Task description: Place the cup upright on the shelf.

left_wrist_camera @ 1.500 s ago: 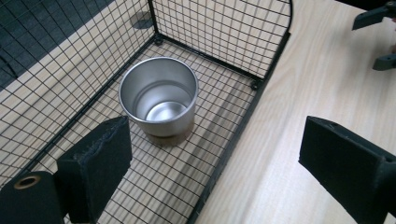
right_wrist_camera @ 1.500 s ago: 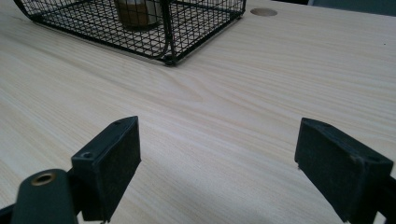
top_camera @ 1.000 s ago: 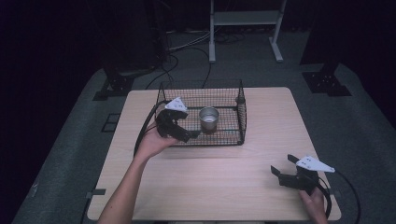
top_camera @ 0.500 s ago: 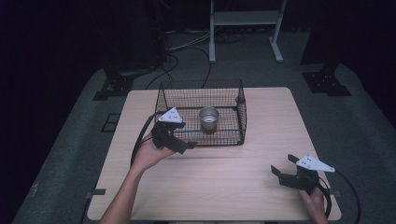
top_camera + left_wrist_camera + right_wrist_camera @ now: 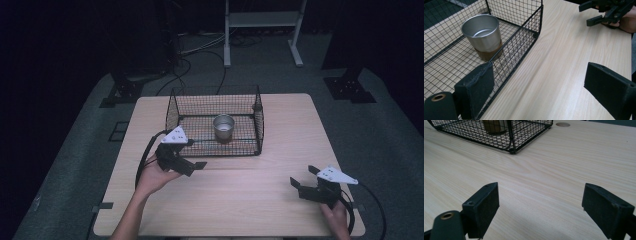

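Note:
A black wire basket (image 5: 172, 107) stands at the middle back of the wooden table (image 5: 280, 125). A shiny metal cup (image 5: 223, 126) sits upright inside it on a brown base. My left gripper (image 5: 195, 154) hovers open just outside the basket's front left corner, holding nothing. In the left gripper view the cup (image 5: 481, 32) lies behind the mesh wall (image 5: 524, 37), and my left gripper (image 5: 541, 87) straddles that wall's edge and bare wood. My right gripper (image 5: 303, 176) rests open near the front right corner. In the right gripper view the right gripper (image 5: 541, 202) frames bare table, with the basket (image 5: 524, 132) far ahead.
The right gripper (image 5: 587, 13) and its hand show far off in the left gripper view. A small round hole (image 5: 563, 124) marks the tabletop beyond the basket. Cables (image 5: 200, 50) and a white stand (image 5: 262, 20) occupy the floor behind the table.
My left gripper has pulled back from the basket toward the front left, leaving the cup standing inside. The right gripper has stayed put.

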